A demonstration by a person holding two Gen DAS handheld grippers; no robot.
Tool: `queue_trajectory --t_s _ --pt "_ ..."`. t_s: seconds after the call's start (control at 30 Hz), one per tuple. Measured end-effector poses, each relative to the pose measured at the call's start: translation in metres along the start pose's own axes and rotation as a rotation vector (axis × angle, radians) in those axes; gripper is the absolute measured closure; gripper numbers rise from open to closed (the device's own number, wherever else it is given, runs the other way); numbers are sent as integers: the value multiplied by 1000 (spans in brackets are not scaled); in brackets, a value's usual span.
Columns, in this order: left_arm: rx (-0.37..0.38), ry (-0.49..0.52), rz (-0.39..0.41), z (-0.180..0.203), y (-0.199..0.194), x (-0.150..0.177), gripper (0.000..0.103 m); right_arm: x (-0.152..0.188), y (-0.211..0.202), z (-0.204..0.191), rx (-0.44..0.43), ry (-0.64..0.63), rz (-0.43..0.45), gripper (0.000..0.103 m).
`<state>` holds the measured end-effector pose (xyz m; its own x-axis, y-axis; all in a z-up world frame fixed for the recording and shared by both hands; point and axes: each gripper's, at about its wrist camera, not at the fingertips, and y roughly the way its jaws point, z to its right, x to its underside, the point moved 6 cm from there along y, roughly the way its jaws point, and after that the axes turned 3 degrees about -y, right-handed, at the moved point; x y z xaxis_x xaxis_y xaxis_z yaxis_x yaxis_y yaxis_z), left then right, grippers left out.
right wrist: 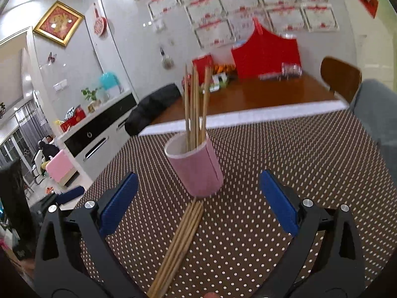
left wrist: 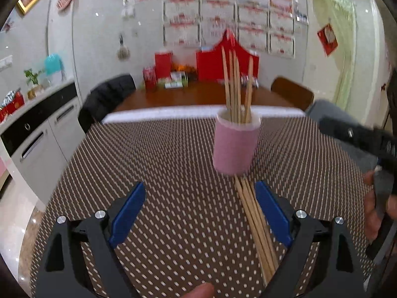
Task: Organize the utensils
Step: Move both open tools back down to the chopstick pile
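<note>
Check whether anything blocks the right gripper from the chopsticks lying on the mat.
Nothing visible does. The right gripper is open, and the loose chopsticks lie on the dotted mat between its fingers, tips touching the pink cup just beyond them.

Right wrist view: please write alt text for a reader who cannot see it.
A pink cylindrical cup holding several upright wooden chopsticks stands on a brown tablecloth with white dots. A bundle of loose wooden chopsticks lies flat in front of it, tips at its base. The right gripper, blue-padded jaws wide open, frames both and holds nothing.
</note>
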<state>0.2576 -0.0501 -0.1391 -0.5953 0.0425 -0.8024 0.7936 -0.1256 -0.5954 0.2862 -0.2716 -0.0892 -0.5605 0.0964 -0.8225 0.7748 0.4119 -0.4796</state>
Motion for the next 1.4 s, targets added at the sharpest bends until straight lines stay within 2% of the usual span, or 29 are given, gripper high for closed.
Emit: queue_trajectory --t_s 0.23,0.47,0.67,0.9,1.1,1.23,1.4 --pt "0 39 -110 15 31 40 14 17 9 21 40 44 -76 6" --pt "24 74 -202 32 44 69 14 21 15 29 57 55 -99 6" --pt "-14 117 -254 40 53 89 14 23 16 28 63 49 -111 6" --pt "6 98 -258 30 56 90 14 29 24 25 74 14 -157 6" --pt "-12 61 -254 15 54 86 14 40 37 21 86 -24 -225 6" --pt "11 58 -262 15 57 86 14 47 43 15 72 -52 -259 6" --pt "21 57 -239 9 53 81 14 82 47 6 128 -102 -378 6"
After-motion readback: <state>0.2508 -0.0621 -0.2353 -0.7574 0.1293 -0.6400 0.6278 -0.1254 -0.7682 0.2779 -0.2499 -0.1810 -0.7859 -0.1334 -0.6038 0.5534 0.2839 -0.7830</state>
